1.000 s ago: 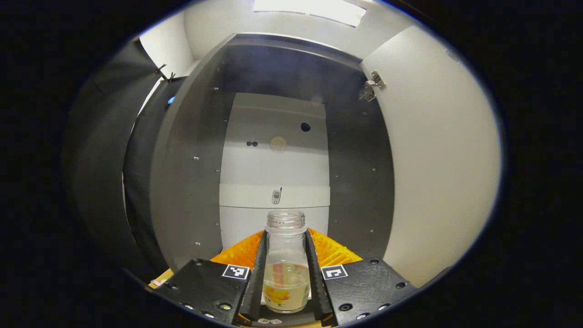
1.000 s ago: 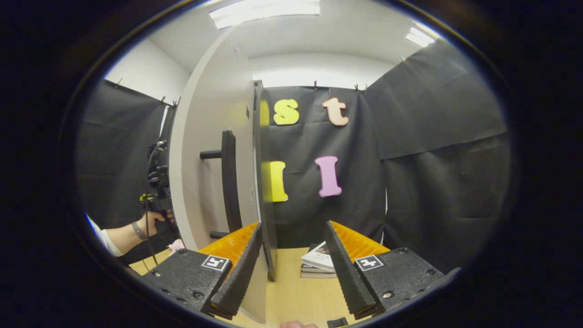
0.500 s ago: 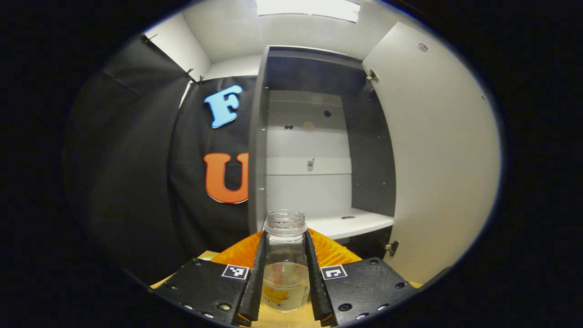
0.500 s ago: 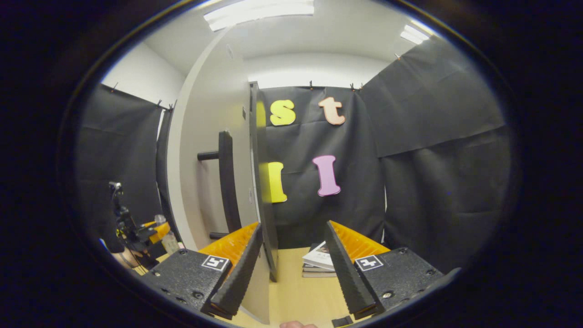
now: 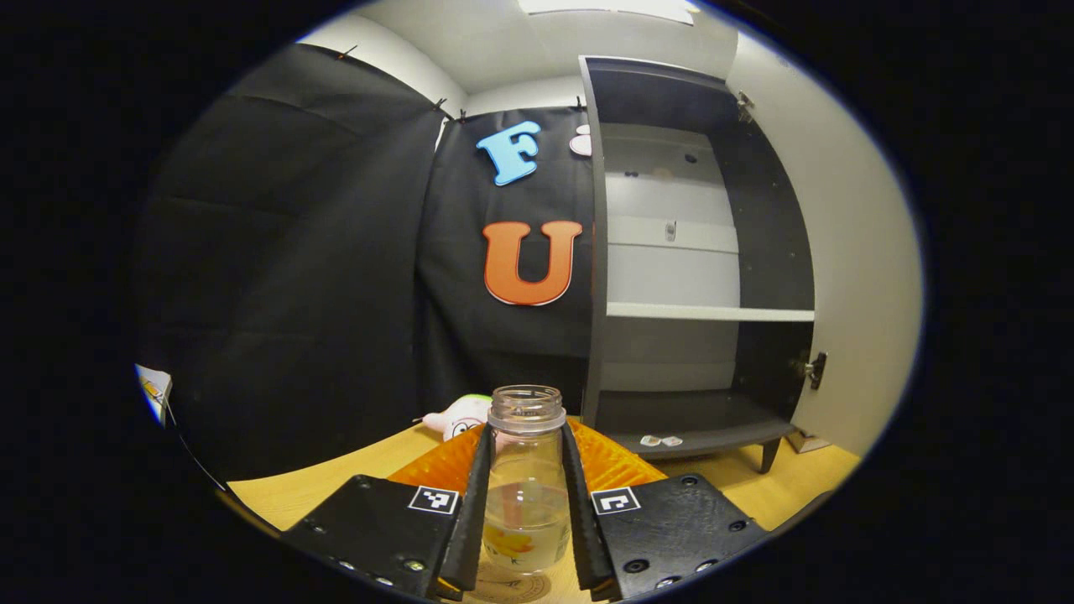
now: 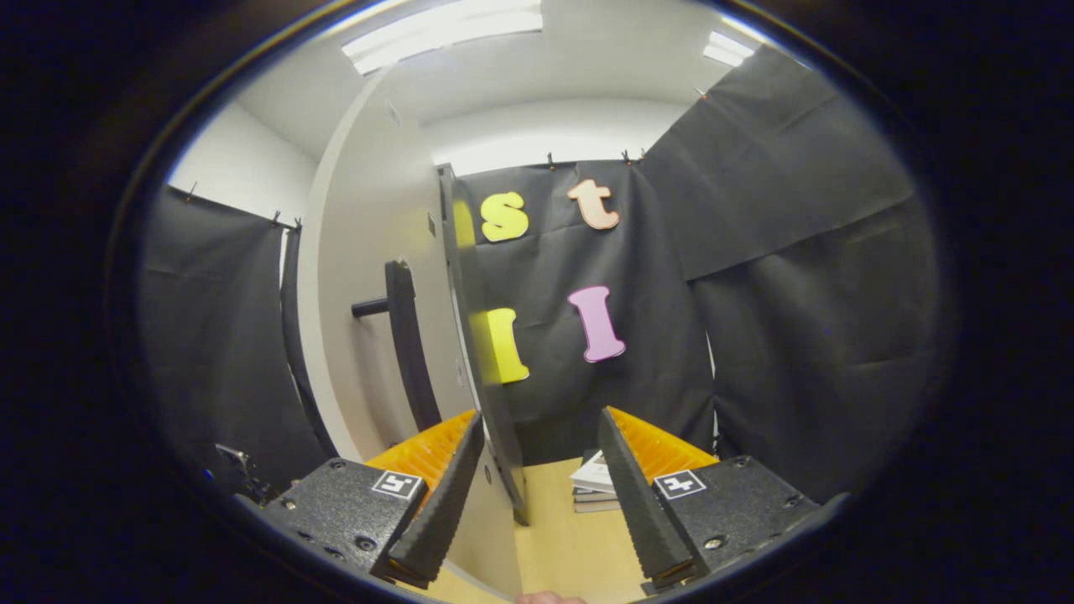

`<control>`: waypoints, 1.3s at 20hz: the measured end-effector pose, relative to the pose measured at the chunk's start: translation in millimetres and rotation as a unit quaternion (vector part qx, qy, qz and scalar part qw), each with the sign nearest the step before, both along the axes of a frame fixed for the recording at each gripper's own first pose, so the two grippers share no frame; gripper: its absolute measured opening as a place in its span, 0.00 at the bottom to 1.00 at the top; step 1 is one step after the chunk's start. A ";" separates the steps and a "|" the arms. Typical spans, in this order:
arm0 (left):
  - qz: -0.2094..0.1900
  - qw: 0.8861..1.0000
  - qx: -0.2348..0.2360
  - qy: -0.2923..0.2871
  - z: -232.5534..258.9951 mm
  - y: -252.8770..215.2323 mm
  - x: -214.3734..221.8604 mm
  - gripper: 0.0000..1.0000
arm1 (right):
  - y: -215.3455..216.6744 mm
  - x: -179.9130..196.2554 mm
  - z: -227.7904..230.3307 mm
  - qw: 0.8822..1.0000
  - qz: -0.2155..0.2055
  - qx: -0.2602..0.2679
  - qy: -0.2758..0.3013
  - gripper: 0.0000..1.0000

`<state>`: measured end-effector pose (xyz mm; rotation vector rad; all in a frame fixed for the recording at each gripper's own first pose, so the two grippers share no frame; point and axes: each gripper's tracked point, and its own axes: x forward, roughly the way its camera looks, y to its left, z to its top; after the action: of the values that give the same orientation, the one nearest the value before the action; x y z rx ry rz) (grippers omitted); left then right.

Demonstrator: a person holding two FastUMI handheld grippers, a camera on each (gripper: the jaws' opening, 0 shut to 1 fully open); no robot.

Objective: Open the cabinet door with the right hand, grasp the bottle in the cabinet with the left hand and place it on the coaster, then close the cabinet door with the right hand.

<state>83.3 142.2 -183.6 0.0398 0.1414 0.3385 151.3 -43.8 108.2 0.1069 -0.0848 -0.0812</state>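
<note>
Because the bottle must end on the coaster, the left gripper clamps it upright just above that disc at the tabletop's near edge, while the right gripper, jaws apart, straddles the open door's edge, presumably ready to close it.

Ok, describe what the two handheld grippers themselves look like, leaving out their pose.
Both match. The left gripper has two long ribbed fingers on black textured blocks studded with screws, each block carrying a small square black-and-white marker, with ridged orange plastic behind. The right gripper shows the same black blocks, screws, markers, orange ridges and ribbed fingers. No cables or sleeves are visible.
</note>
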 end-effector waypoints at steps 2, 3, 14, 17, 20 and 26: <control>0.002 1.000 0.004 0.004 -17.2 2.3 -9.4 0.43 | 0.2 -1.6 0.3 1.000 -0.005 0.002 0.000 0.86; 0.003 1.000 0.009 0.004 -22.4 3.0 -15.5 0.43 | 0.7 -2.3 -0.2 1.000 -0.008 0.004 0.001 0.86; 0.022 0.999 0.046 -0.017 -41.5 14.6 -22.3 0.43 | 1.5 -6.5 6.3 0.999 -0.036 0.004 0.003 0.86; 0.032 0.999 0.021 -0.012 -48.7 15.7 -32.6 0.47 | 1.5 -6.2 6.9 0.999 -0.041 0.006 0.002 0.86; 0.032 0.999 0.015 -0.014 -47.4 20.5 -31.8 0.52 | 1.7 -6.6 6.8 0.999 -0.042 0.005 0.001 0.86; 0.010 1.000 0.007 0.007 -53.7 17.8 -25.2 0.73 | -0.5 -3.4 6.2 0.999 -0.045 0.008 0.003 0.86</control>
<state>58.1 159.9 -237.3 0.0538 0.1525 0.3584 148.0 -44.3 114.4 0.1190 -0.0834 -0.1728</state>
